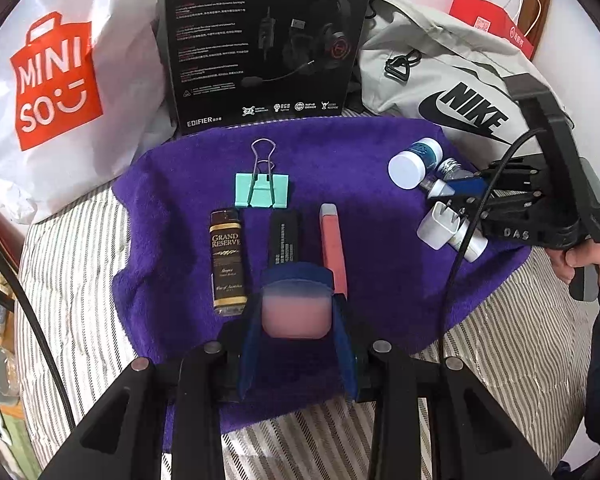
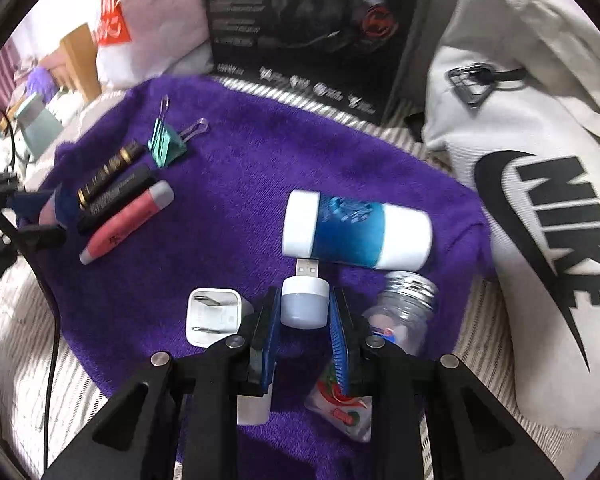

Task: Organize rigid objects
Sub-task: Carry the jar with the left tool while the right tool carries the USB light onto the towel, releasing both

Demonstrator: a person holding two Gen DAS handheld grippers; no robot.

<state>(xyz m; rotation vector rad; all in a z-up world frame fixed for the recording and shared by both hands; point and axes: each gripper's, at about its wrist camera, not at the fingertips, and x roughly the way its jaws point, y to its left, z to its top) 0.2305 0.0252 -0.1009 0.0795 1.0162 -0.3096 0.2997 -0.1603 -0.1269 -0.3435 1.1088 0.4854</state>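
Left wrist view: the left gripper [image 1: 296,304] occupies the lower centre of the frame, its blue-padded jaws clamped on a blurred pink object [image 1: 296,316] held just above a purple towel [image 1: 380,240] spread over a striped bed cover [image 1: 80,280]. Beyond the jaws, at frame centre, three slim items lie side by side and parallel on the towel: a Grand Reserve miniature bottle [image 1: 227,262], a black tube [image 1: 283,238] and a pink tube [image 1: 333,248]. A mint binder clip [image 1: 262,189] rests just above them. At the right edge a hand [image 1: 588,266] holds the right gripper [image 1: 456,190] over a cluster of items. A Miniso bag [image 1: 56,80], a black headset box [image 1: 268,40] and a grey Nike bag [image 1: 460,92] line the top of the frame. Right wrist view: the right gripper's jaws, at lower centre, are clamped on a small white USB light [image 2: 303,300] whose metal plug points up the frame. Just beyond the plug, a white and blue container [image 2: 356,232] lies on its side. A white wall plug adapter [image 2: 212,316] sits just left of the jaws, and a clear bottle with a metal cap [image 2: 404,308] lies just right of them.
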